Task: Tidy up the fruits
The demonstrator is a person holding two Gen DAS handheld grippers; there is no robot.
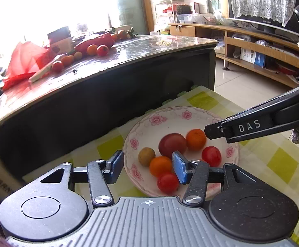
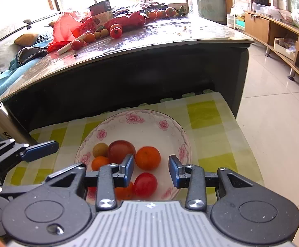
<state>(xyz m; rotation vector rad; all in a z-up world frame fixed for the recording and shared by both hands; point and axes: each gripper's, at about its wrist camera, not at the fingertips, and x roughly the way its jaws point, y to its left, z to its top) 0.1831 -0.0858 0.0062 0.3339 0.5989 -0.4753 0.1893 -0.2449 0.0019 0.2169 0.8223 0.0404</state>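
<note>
Daylight floods in from a window far ahead of the jaws and blows out to pure white in both views. Glare streaks the glossy tabletop, while its front face beneath sits in deep shadow. The plate by the jaws is evenly lit and sharp. Fisheye distortion bends straight edges toward the frame borders, and the corners go dark.

Pink-flowered white plate, yellow-checked cloth
</note>
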